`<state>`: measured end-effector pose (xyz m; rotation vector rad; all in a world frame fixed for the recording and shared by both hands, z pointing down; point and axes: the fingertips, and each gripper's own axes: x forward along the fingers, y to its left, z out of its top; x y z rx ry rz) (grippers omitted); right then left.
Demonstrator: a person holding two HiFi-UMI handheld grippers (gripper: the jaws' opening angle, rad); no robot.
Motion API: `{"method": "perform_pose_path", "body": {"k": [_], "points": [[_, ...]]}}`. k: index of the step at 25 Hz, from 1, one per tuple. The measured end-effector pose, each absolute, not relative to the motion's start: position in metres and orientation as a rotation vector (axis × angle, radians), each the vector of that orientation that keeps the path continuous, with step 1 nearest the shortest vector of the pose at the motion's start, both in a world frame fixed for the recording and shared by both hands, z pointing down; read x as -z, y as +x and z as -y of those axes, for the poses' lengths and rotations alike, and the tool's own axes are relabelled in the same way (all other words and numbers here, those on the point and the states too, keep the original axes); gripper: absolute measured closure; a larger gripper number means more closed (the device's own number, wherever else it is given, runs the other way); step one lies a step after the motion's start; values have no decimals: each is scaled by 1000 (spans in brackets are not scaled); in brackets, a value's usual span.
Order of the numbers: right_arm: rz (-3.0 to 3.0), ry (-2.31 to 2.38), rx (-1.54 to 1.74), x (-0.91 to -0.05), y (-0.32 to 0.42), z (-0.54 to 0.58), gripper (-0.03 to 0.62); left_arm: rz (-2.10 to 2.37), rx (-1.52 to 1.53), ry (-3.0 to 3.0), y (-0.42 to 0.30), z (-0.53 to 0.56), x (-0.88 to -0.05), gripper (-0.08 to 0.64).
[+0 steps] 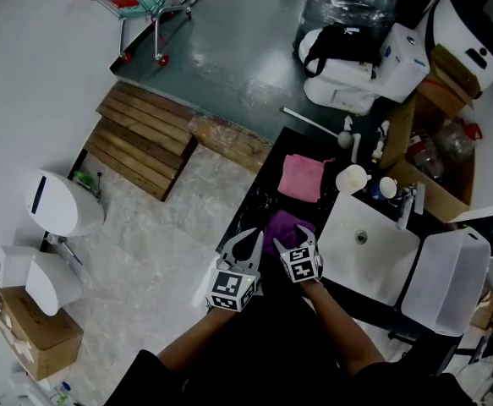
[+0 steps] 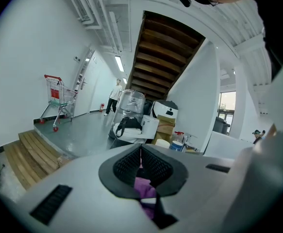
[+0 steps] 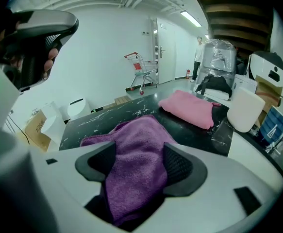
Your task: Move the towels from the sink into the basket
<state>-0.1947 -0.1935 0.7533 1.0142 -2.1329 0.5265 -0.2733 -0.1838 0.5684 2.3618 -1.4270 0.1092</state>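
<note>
Purple towel [image 1: 287, 227]: bunched on the black table [image 1: 261, 194], left of the white sink [image 1: 347, 265] and outside it, held at its near edge by both tongs.

Left tongs [image 1: 248, 242]: jaws drawn almost together, with a thin fold of the purple cloth pinched between the pads.

Right tongs [image 1: 298, 240]: just beside the left pair; jaws clamped on a thick fold of the same towel, which fills the gap between the pads and drapes forward onto the table.

Pink towel [image 1: 302, 177]: lies flat on the table beyond the purple one, apart from it, untouched.

Sink: basin bare, drain visible.

White bin [image 1: 446, 282]: stands at the sink's right side.

Person's forearms: reach in from the lower edge of the head view.
</note>
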Motion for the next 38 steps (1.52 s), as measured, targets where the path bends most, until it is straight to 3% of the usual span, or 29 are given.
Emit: {"method": "perform_pose_path", "body": {"k": [4,8,12,38], "points": [[2123,984,-529,-757,-201,190,321,1429,-101,2364,-277,182,-566,546],[2128,941,-524,-755,-208,182,440,1429,-85,2361,-279,178,-565,546],[2132,948,-548,-754,-210,185,489,1434,-91,2363,-286,174,-563,546],[2221,1364,-462,-626,-198,157,508,1310,-43,2480,-314,118,-548,546]]}}
